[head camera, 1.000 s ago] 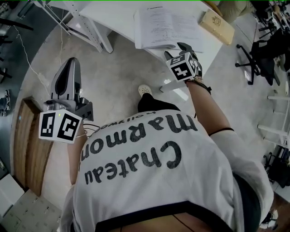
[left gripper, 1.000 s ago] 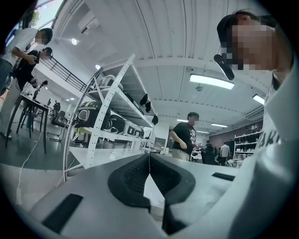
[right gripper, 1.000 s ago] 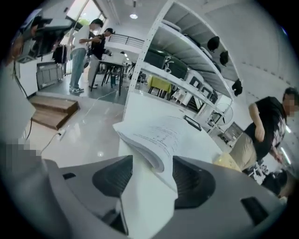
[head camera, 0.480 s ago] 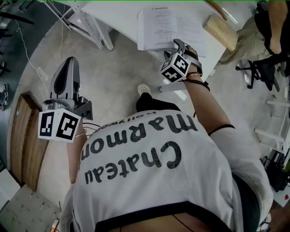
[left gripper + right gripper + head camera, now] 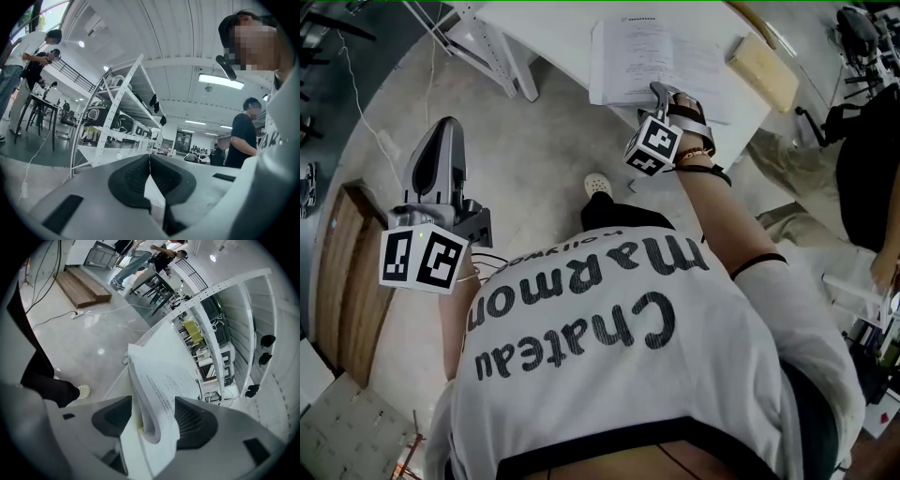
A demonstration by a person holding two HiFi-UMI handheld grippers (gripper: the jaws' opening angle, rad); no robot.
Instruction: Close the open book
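book point(image 5: 652, 56): open on white table point(image 5: 553, 28); far edge cut off at top of head view.
print: too small to read.
right gripper point(image 5: 664, 94): at book's near edge; jaws wide and opening, curled pages point(image 5: 151, 425) between them; whether pads touch paper is unclear.
left gripper point(image 5: 441, 136): over floor point(image 5: 544, 159), well apart from table; jaws together, nothing between.

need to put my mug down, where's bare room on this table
Bare: the table left of the book, and a narrow strip between it and the tan box. Crowded at the book's near edge, where the right tongs are opening around its pages.
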